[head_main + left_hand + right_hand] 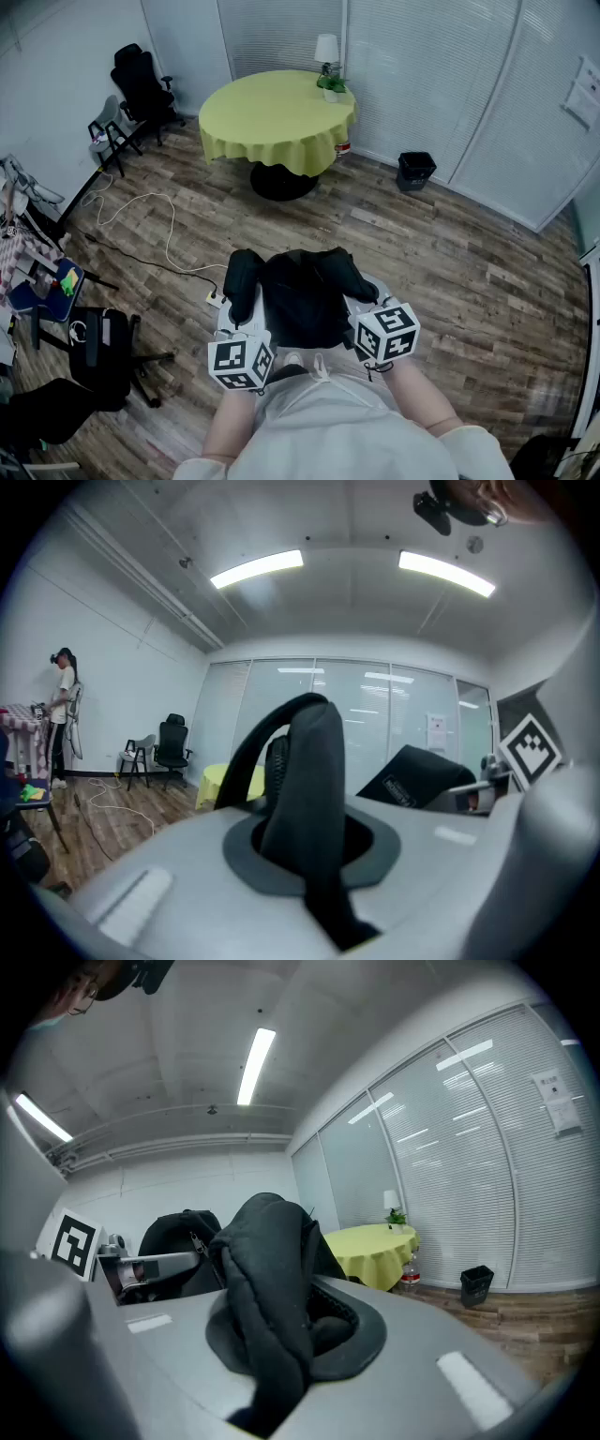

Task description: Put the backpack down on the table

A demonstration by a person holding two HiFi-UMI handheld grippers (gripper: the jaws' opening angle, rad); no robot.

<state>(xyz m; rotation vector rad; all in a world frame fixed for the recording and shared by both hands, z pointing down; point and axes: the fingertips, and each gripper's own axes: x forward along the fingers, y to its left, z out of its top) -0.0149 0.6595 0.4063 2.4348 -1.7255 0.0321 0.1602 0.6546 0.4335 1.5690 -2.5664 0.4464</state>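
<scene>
A black backpack (300, 295) hangs in front of me, well above the wooden floor. My left gripper (234, 323) is shut on its left shoulder strap (305, 799), which arches up out of the jaws. On the other side my right gripper (366, 309) is shut on the right shoulder strap (267, 1297), bunched thickly between the jaws. The round table (277, 117) with a yellow-green cloth stands some way ahead across the room; it also shows small in the left gripper view as the table (230, 785) and in the right gripper view as the table (380, 1251).
A white lamp (326, 52) and a small plant (333, 86) sit at the table's far edge. A black bin (415, 171) stands to its right. Black chairs (141, 89) are at the far left, a white cable (155, 220) trails over the floor, and cluttered seats (94, 347) are at my left.
</scene>
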